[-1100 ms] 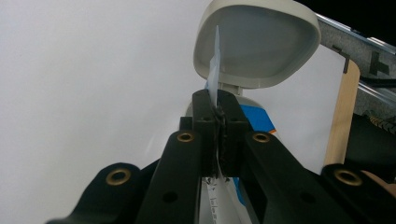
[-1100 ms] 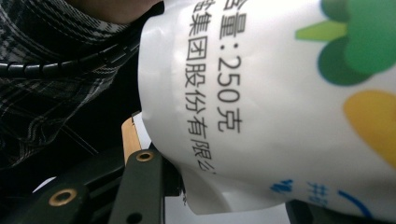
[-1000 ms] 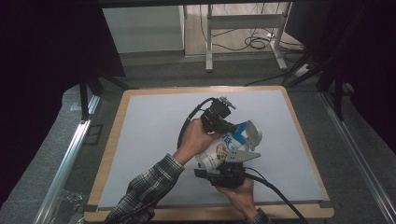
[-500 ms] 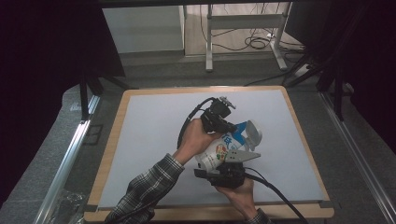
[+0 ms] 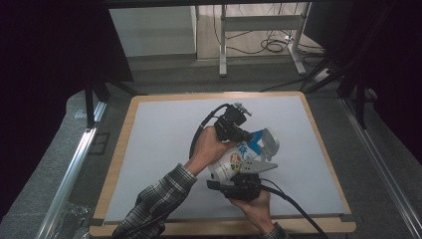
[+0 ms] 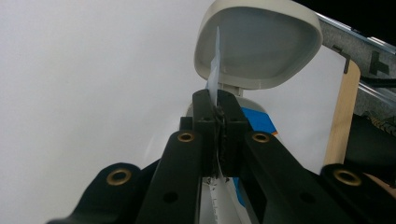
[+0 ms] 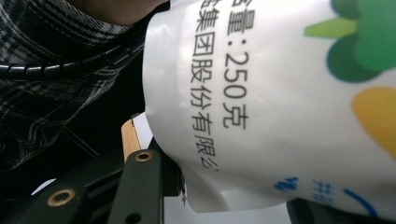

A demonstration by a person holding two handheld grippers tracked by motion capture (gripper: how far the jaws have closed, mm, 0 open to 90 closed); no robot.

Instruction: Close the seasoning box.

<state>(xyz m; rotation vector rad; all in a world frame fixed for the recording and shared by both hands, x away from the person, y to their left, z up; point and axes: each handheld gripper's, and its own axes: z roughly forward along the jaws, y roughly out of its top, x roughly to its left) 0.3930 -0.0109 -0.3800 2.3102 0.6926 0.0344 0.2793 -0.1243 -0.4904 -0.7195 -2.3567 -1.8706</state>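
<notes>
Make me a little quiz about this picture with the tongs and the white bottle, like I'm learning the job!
1. True or false: the bottle's grey lid is flipped open.
2. What do the left tongs pinch? A) the lid B) a thin white strip by the bottle's mouth C) a cable
3. Fill in: the right tongs grip the bottle's ____.

Key: 1 true. 2 B, the strip stands on edge between the closed tips. 3 body, the printed white side sits between the tips in the right gripper view.
</notes>
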